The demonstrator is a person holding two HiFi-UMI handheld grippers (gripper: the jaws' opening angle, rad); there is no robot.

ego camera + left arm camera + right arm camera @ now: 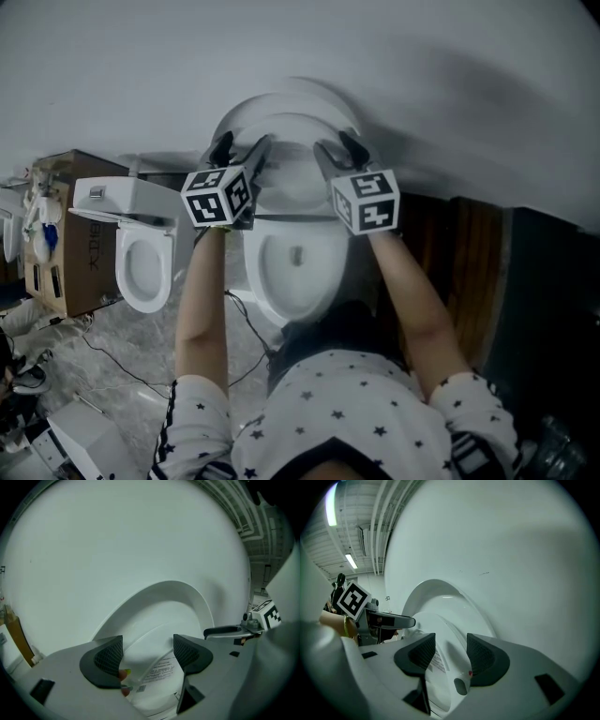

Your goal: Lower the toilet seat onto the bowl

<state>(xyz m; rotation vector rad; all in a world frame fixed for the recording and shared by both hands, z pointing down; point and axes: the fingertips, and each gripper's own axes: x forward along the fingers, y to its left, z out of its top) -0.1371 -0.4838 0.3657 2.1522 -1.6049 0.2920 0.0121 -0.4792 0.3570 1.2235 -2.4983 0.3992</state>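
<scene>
Grey marble floor (122, 347), plain white wall (394, 56). White plastic toilet seat (291, 141) stands raised above white ceramic bowl (295, 277). Left gripper (242, 148) and right gripper (339, 148) both released, jaws wide, seat rim between them.

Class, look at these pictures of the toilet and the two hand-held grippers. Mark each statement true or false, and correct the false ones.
1. The toilet seat already lies on the bowl. False: the toilet seat stands raised against the wall, and the bowl is uncovered.
2. Both grippers have their jaws apart. True: the left gripper and the right gripper are both open at the raised seat.
3. A second toilet stands to the left in the head view. True: the second toilet is there.
4. The left gripper clamps the cardboard box. False: the cardboard box stands beyond the second toilet, untouched.
5. The person wears a star-patterned top. True: the top has stars.
</scene>
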